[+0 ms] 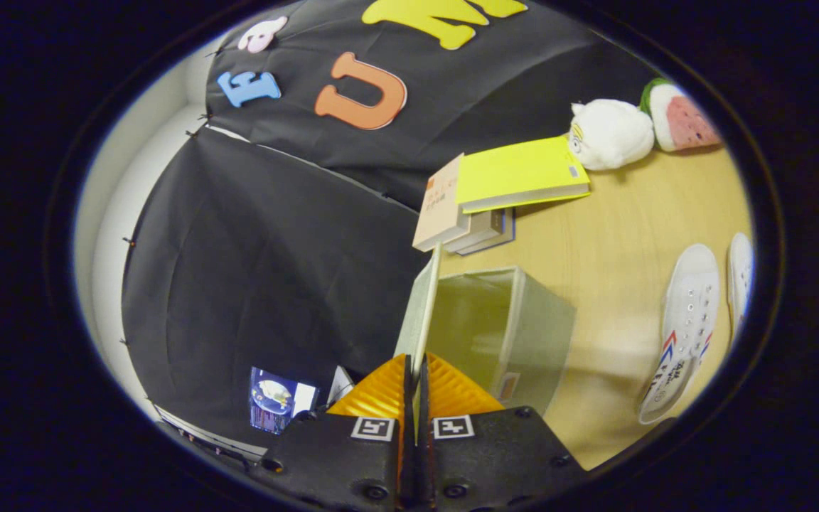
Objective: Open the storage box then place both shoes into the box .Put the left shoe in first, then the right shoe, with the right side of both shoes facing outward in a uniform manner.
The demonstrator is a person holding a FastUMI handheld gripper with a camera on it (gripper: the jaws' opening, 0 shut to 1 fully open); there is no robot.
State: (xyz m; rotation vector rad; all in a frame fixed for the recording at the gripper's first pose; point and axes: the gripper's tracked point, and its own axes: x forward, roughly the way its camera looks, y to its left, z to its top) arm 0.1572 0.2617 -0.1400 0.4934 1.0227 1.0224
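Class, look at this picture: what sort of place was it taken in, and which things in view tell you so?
Probably a staged recording booth, not a real home: black cloth wall behind a wooden table set with props, namely a storage box, shoes and books. The gripper pinches the box's lid.

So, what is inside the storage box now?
Nothing shows in the part of the storage box that is visible; its near wall hides the bottom. The gripper is shut on the lifted lid. Both shoes lie on the table.
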